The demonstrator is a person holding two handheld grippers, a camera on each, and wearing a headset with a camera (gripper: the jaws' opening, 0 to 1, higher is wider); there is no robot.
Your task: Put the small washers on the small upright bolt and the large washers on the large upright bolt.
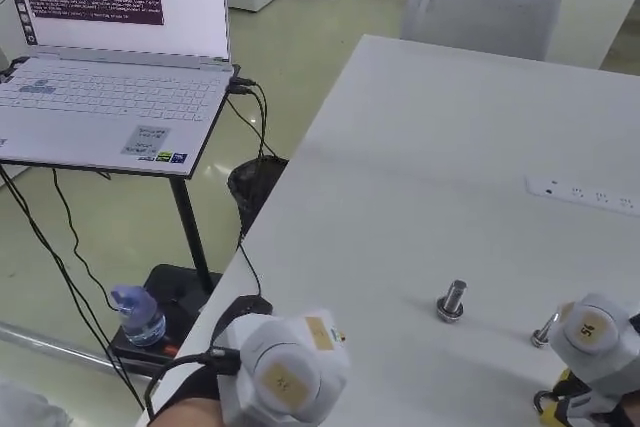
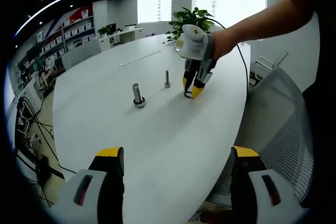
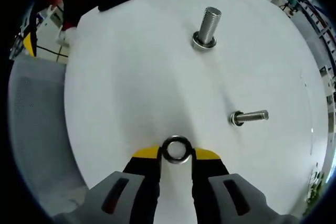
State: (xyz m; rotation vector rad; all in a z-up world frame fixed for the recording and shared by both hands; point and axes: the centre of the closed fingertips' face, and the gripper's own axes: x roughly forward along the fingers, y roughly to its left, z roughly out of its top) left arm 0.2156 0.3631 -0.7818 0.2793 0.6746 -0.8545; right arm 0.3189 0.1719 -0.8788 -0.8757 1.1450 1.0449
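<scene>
— What do the tongs have?
— The right gripper (image 3: 176, 153) is clamped on a washer (image 3: 176, 149). It pinches the ring across its rim, tips down at the white table (image 3: 131, 87). The left gripper (image 2: 177, 153) is spread wide with nothing between its jaws, over the table's edge.
— And the bolts?
— In the right gripper view the large bolt (image 3: 206, 27) is at about 12 o'clock from the washer. The small bolt (image 3: 249, 117) is at 2 o'clock and nearer. Both are well clear of the jaws, and in the left gripper view both stand upright.
— What could spoil it?
— I cannot tell which size this washer is, and a wrong guess puts it on the wrong bolt. The hold is on a thin rim, so a tilt during the lift could let the ring slip out and roll away. The bolts also look free-standing. A washer lowered off-centre, or a jaw brushing the thread, would likely topple the small one.
</scene>
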